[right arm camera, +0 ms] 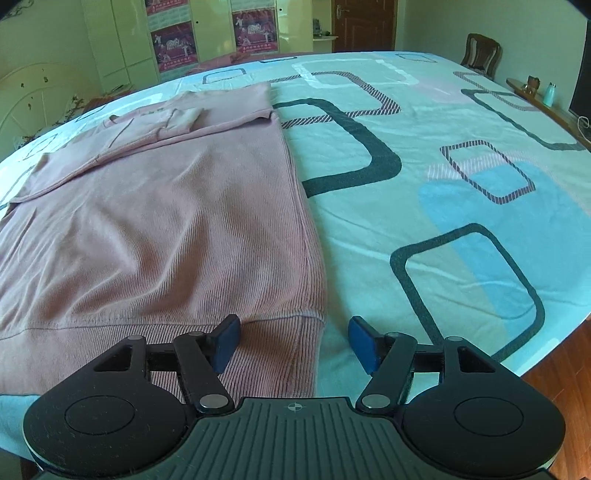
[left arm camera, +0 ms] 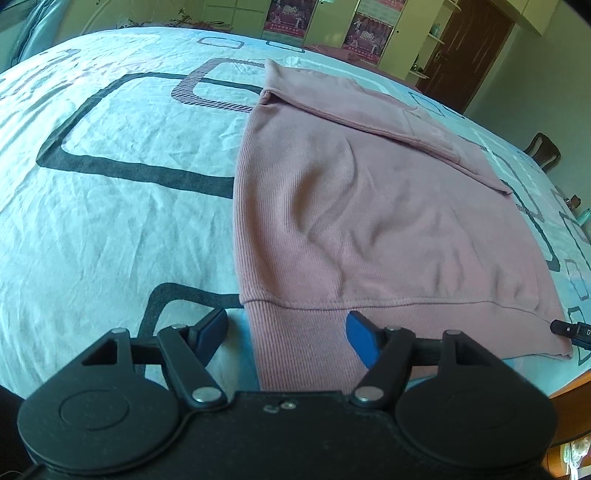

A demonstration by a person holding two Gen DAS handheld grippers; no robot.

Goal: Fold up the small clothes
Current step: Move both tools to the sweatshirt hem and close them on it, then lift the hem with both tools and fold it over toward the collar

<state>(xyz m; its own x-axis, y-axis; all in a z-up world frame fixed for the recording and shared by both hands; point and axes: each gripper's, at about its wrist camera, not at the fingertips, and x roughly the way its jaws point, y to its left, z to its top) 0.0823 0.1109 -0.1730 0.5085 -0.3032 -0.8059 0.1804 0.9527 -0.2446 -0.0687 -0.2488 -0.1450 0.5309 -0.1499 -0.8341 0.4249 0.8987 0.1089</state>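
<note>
A pink ribbed sweatshirt lies flat on the bed, its sleeves folded in across the far part of the body and its ribbed hem nearest both grippers. The left gripper sits at the hem's left corner with its jaws spread wide: the hem band runs between the blue pads, and the right pad is over the cloth while the left pad is over bare sheet, neither closed on anything. From the right wrist view the same sweatshirt stretches ahead and to the left of the right gripper, whose jaws are also wide apart and hold nothing; its left pad is over the hem's right corner and its right pad over the sheet beyond the garment's side edge. In the left wrist view, the dark tip of the right gripper shows at the hem's far right corner. The bed sheet is pale blue with dark rounded-rectangle outlines. Beyond the bed stand pale cupboards with posters, a brown door and a wooden chair.
</note>
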